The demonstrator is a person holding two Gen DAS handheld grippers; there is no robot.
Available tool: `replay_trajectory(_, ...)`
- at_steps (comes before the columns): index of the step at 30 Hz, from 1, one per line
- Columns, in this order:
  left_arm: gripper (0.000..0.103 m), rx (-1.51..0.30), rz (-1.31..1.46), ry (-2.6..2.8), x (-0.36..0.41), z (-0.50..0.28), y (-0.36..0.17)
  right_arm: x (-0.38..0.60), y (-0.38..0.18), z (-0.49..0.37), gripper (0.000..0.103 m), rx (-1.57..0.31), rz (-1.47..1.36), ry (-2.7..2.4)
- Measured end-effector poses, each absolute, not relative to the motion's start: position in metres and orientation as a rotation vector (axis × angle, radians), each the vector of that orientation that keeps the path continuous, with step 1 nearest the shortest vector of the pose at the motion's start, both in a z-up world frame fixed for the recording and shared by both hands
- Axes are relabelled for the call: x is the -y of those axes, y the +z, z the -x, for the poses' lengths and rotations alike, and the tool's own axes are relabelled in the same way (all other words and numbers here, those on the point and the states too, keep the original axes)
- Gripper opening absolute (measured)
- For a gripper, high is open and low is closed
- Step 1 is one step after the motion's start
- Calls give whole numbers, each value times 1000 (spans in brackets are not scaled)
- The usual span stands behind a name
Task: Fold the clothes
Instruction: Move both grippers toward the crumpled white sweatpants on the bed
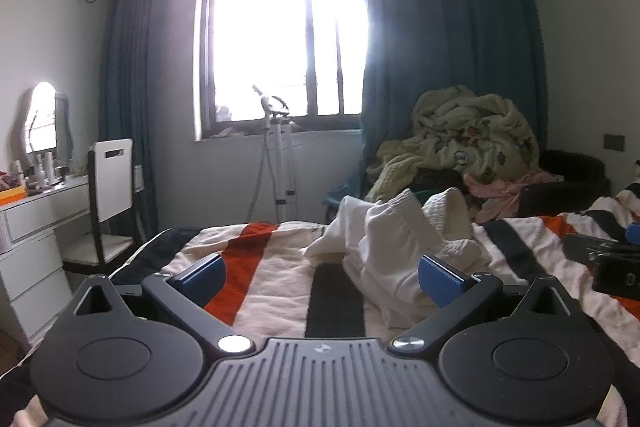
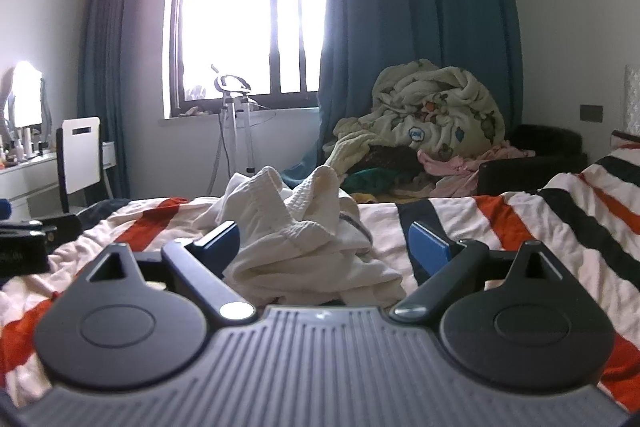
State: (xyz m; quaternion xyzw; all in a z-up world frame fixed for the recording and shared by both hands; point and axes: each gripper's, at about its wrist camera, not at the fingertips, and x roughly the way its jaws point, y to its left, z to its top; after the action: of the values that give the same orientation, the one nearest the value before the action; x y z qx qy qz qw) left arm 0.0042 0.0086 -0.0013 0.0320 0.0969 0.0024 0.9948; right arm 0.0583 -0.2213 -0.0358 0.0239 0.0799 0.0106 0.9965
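A crumpled white garment (image 1: 392, 243) (image 2: 304, 235) lies in a heap on the striped bedspread (image 1: 272, 267) (image 2: 500, 227). My left gripper (image 1: 322, 277) is open low over the bed, with the heap ahead and to the right, near its right pad. My right gripper (image 2: 324, 247) is open too, and the near edge of the heap lies between its blue pads without being pinched. The other gripper shows as a dark shape at the right edge of the left wrist view (image 1: 608, 263) and at the left edge of the right wrist view (image 2: 28, 247).
Beyond the bed, a pile of blankets and clothes (image 1: 472, 143) (image 2: 432, 119) rests on a dark chair by the blue curtains. A garment steamer stand (image 1: 276, 155) is under the window. A white dresser (image 1: 36, 227) and chair (image 1: 108, 195) stand at the left.
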Motion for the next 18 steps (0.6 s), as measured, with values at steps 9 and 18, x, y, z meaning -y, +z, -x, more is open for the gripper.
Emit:
replay_trajectory(9,103,-201,-90,45,-7,-15,-14,220,-24,-53,93,-134,-21,3)
replay_trajectory(18,103,-247,42,39,-23,-27,-26,223,-26,-47,93,-62,-85,-53)
